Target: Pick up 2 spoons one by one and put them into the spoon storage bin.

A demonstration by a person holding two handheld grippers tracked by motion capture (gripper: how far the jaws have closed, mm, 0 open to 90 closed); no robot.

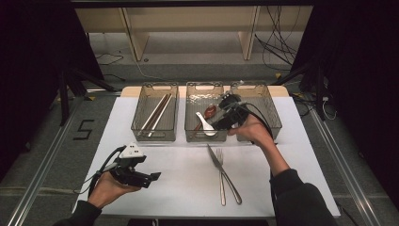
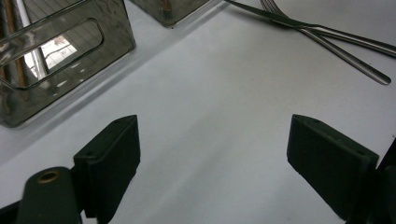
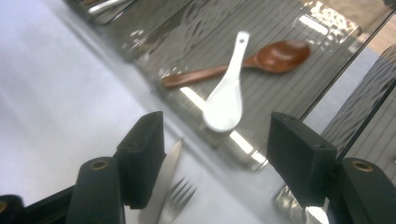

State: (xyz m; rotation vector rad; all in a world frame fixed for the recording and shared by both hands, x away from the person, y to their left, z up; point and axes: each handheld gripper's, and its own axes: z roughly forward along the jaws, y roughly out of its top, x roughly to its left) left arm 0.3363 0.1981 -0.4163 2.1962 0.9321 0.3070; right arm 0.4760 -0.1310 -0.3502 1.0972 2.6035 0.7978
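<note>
Right gripper (image 1: 217,121) hangs over the middle bin (image 1: 190,123), 1 of 3 clear bins in a row along the far edge of the bench (image 1: 155,188). Its jaws stand wide apart, nothing between the pads.

Below it in the right gripper view: white spoon (image 3: 227,96) lying on the middle bin's floor, bowl toward the near wall, handle crossing over the wooden spoon (image 3: 261,59) that lies there too. The 2 spoons touch where they cross.

Left bin (image 1: 137,123) holds chopsticks (image 1: 157,113), lying lengthwise. Right bin (image 1: 275,115) partly covered by the right hand.

Knife (image 1: 214,157) and fork (image 1: 221,176) lie on the bench just in front of the middle bin, crossed over one another, handles toward the near edge.

Left gripper (image 1: 153,177) held low near the bench's near left corner, pointing right, well apart from the cutlery. Jaws wide open, bare bench surface between them.
</note>
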